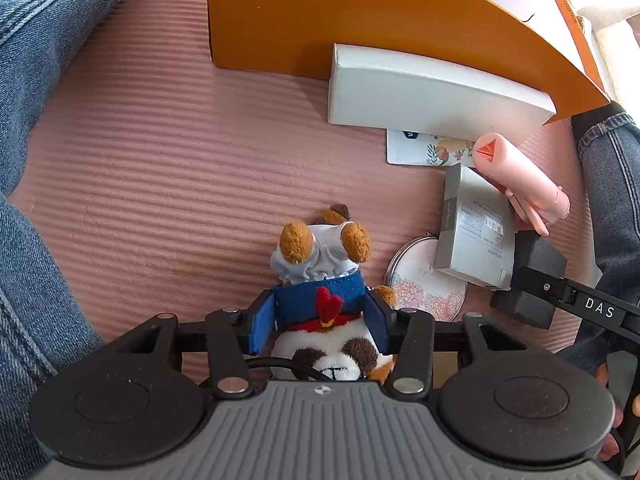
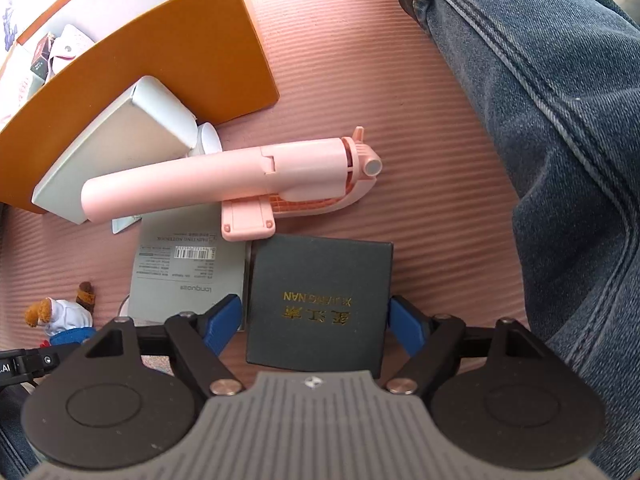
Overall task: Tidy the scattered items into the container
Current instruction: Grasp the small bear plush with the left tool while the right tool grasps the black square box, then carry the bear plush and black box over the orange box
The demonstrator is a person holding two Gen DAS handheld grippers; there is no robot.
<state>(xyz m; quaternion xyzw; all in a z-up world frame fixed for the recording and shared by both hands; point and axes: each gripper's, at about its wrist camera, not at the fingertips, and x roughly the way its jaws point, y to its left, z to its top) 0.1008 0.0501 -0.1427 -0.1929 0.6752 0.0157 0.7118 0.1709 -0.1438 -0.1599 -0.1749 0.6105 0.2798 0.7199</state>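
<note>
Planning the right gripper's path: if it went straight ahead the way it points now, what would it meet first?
The dark box already sits between its fingers; straight beyond that, probably the pink fan, though depth is unclear.

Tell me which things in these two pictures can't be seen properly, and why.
- Plush dog: its face, left wrist view, is hidden behind the left tool.
- Round mirror: partly covered by the grey notebook.
- Orange box: its contents, right wrist view, are cut off by the frame edge and washed out.
- Floral card: mostly under the white box.
</note>
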